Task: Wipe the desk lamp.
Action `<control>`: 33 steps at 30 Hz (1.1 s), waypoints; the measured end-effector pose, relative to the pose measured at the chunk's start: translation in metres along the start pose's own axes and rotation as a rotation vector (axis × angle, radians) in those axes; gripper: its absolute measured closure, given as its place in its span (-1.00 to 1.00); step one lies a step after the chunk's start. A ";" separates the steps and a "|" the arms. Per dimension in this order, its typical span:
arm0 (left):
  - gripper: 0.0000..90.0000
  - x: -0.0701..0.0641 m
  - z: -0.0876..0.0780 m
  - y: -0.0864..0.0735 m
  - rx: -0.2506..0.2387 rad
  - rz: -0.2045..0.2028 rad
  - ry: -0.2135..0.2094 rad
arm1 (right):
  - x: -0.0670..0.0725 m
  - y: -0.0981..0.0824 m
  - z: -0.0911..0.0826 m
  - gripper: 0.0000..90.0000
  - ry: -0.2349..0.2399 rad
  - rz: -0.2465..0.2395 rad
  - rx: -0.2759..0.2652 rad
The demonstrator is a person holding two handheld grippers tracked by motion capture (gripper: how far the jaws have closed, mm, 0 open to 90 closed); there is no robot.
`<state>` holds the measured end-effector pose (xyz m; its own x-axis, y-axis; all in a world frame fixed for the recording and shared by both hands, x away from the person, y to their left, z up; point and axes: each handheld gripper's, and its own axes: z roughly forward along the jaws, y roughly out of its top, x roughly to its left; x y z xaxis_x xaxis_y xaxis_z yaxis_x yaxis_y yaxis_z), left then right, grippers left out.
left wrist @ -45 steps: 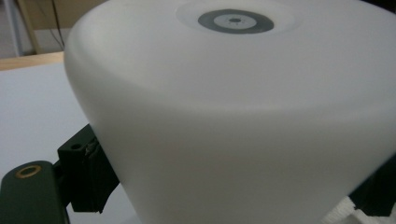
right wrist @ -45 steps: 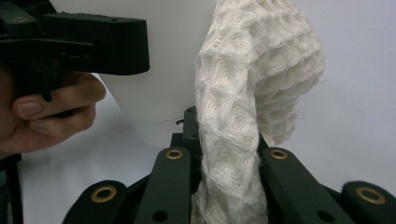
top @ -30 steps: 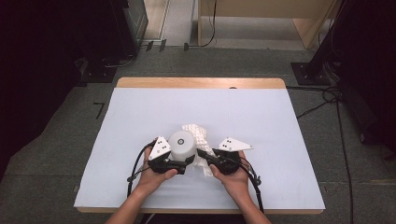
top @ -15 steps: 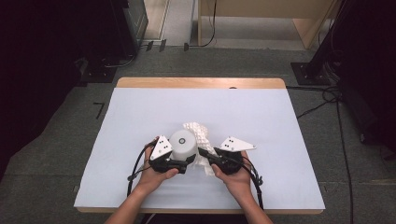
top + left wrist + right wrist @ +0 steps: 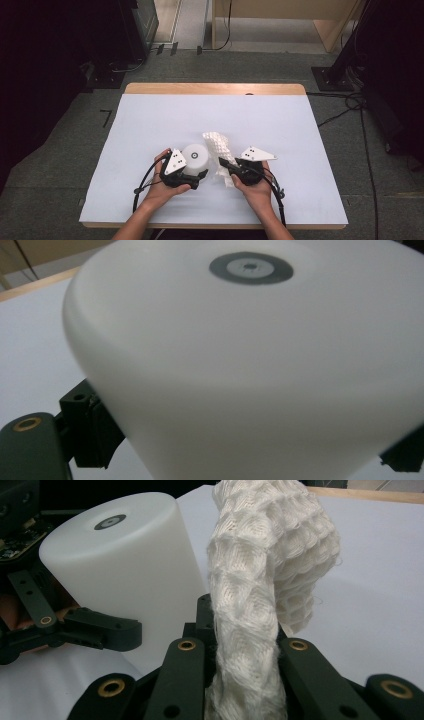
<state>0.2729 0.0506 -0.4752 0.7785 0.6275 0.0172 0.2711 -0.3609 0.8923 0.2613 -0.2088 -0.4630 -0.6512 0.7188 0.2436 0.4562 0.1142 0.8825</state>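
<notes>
White cylinder (image 5: 195, 156), white honeycomb-knit cloth (image 5: 218, 146)

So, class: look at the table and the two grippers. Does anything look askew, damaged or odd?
Nothing is spilled or broken. The white cloth is bunched, pinched in the right gripper. The white cylinder sits between the left gripper's jaws, which have just been opening.

Each black tool (image 5: 201, 174) carries brass-ringed screw holes, a grey three-cornered plate (apparently dot-marked) and a trailing black cable.
</notes>
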 end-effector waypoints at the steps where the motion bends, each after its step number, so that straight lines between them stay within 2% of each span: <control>1: -0.84 0.000 -0.001 -0.002 0.002 -0.017 0.006 | 0.000 0.000 0.000 0.76 -0.001 0.003 -0.001; 4: -0.92 -0.004 -0.006 -0.004 0.001 -0.049 0.050 | 0.000 0.002 -0.001 0.76 -0.006 0.001 -0.014; 6: -0.92 -0.009 -0.008 -0.006 -0.008 -0.091 0.094 | -0.001 0.002 -0.002 0.76 -0.005 0.006 -0.018; 9: -0.92 -0.019 -0.003 -0.006 0.006 -0.087 0.161 | -0.002 0.001 -0.001 0.76 -0.013 0.014 -0.010; 12: -0.82 -0.021 0.001 -0.004 0.010 -0.081 0.172 | 0.000 -0.003 0.004 0.76 -0.001 0.021 0.011; 15: -0.81 -0.013 -0.002 -0.002 -0.001 -0.101 0.127 | 0.003 -0.004 0.007 0.76 0.023 0.012 0.024; 17: -0.81 -0.003 -0.009 0.002 -0.034 -0.125 0.076 | 0.007 -0.006 0.010 0.76 0.043 0.012 0.038; 19: -0.81 0.007 -0.016 0.007 -0.078 -0.145 0.044 | 0.013 -0.008 0.015 0.76 0.061 0.003 0.056; 21: -0.80 0.015 -0.022 0.011 -0.098 -0.165 -0.018 | 0.019 -0.011 0.020 0.76 0.075 -0.011 0.074; 26: -0.80 0.013 -0.022 0.012 -0.075 -0.105 -0.047 | 0.027 -0.004 0.019 0.77 0.090 -0.015 0.055; 31: -0.80 0.005 -0.012 0.010 -0.016 -0.051 -0.063 | 0.030 0.014 0.001 0.77 0.104 -0.028 -0.026; 33: -0.80 0.003 -0.011 0.011 -0.020 -0.045 -0.066 | 0.029 0.020 -0.006 0.77 0.103 -0.041 -0.056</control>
<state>0.2720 0.0563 -0.4607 0.8018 0.5953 -0.0520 0.2955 -0.3193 0.9004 0.2477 -0.1893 -0.4361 -0.7290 0.6394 0.2443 0.3950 0.1015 0.9131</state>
